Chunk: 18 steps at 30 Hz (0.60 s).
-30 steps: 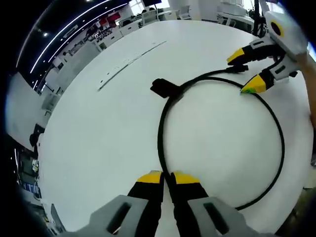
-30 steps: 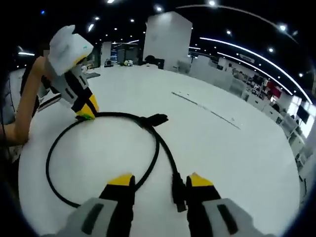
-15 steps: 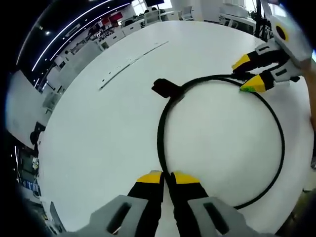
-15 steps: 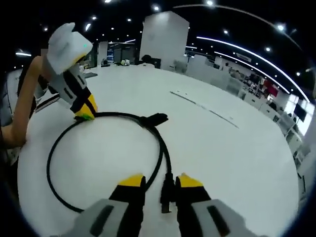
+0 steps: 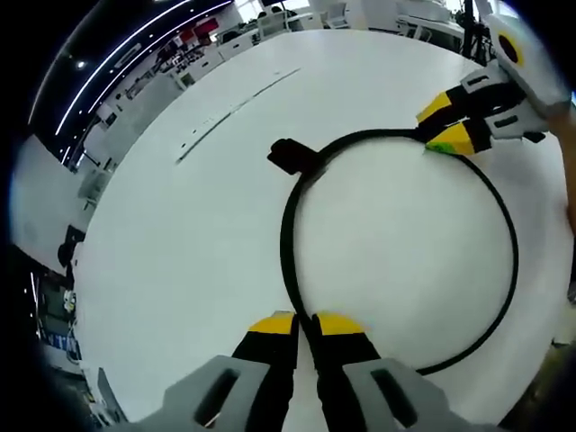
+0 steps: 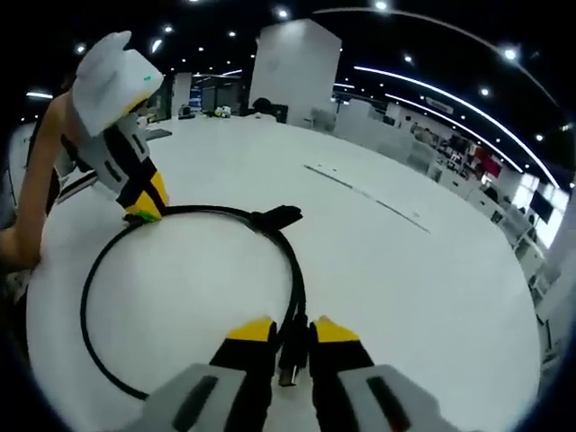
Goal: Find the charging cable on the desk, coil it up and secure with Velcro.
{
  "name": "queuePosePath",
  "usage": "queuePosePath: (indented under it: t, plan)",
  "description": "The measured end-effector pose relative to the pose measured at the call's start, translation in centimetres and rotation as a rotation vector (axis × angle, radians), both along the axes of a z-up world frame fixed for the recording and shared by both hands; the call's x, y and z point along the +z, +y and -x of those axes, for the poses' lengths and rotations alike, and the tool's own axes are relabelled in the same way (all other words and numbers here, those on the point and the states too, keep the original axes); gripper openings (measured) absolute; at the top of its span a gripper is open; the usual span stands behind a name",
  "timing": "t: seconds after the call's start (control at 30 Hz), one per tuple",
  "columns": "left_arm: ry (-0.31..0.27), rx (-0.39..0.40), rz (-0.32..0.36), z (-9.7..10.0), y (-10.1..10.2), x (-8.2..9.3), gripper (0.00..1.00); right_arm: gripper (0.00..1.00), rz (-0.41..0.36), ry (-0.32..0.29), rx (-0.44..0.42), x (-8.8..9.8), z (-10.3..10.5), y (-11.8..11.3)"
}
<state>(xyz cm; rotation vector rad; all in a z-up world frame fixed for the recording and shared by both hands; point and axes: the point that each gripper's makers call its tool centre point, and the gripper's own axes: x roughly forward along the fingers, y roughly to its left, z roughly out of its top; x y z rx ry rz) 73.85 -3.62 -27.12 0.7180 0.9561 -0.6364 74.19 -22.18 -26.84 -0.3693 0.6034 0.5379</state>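
We have the charging cable [image 5: 286, 261] laid in one wide loop out on the open white tabletop [image 5: 180, 234], away from its edges. Our left claw [image 5: 306, 322] is pinched down on the loop, and our right claw [image 6: 290, 328] is nearly shut around the cable's free end with its plug [image 6: 289, 371] — so one turn is formed. By our reckoning, tightening the coil and wrapping the Velcro tab [image 6: 280, 216] remain.

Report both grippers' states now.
Left gripper: shut on the charging cable.
Right gripper: shut on the charging cable's plug end.
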Motion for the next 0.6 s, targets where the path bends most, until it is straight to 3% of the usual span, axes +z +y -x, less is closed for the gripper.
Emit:
queuePosePath:
  t: [0.6]
  plan:
    - [0.042, 0.021, -0.001, 0.77, 0.15, -0.07, 0.08, 0.16, 0.001, -0.005, -0.026, 0.16, -0.2, -0.04]
